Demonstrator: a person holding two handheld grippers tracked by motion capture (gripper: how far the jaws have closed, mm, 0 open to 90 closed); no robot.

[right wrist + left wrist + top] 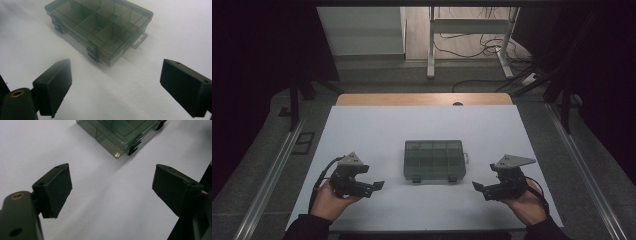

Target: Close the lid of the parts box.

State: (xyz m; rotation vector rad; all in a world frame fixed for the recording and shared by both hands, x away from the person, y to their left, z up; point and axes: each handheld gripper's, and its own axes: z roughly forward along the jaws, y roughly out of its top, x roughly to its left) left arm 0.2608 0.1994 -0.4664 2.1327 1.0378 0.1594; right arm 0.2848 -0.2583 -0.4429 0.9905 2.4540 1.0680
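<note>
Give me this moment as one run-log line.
left gripper: open, empty | right gripper: open, empty | compartment box: lid closed, latches toward person, on white table between grippers, untouched

No legible text, label, brand, number or sign in any view. The smoky translucent plastic compartment box (435,160), near the middle of the white table (377,130), carries no readable marking on its lid, walls or latches.
</note>
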